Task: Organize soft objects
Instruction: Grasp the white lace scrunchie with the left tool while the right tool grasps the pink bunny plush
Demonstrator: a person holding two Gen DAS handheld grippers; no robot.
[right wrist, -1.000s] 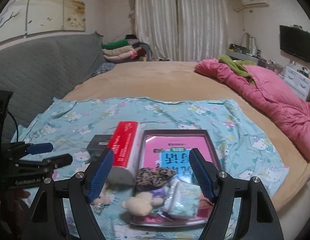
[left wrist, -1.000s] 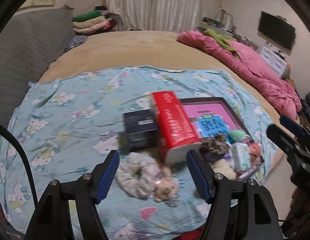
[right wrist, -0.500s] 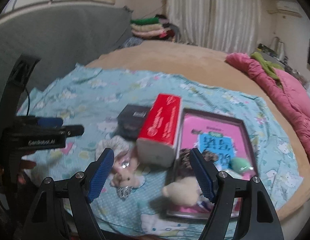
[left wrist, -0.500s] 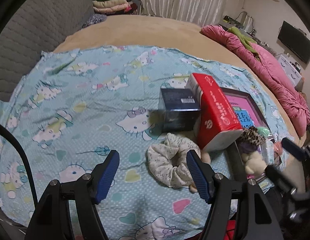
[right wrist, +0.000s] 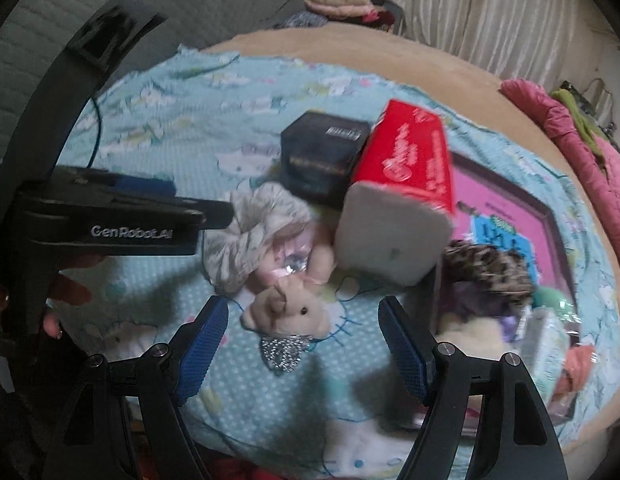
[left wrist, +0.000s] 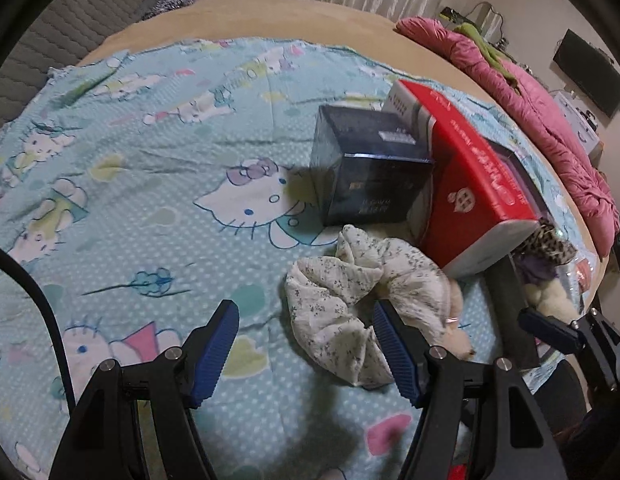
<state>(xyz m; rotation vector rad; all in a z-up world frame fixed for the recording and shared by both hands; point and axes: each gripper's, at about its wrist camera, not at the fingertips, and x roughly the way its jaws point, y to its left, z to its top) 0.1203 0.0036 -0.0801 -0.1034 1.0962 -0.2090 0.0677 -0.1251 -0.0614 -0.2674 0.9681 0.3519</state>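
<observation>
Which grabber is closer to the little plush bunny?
Right. The right gripper is open with the plush bunny just ahead between its fingers. The left gripper is open over the floral scrunchie; the bunny lies off to its right.

bed [left wrist: 270, 12] tan | curtains [right wrist: 490, 12] white | headboard [left wrist: 70, 36] grey quilted

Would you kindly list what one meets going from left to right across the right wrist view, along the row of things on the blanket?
Left tongs → white floral scrunchie → small plush toy → red tissue pack → leopard-print scrunchie → pink tray.
</observation>
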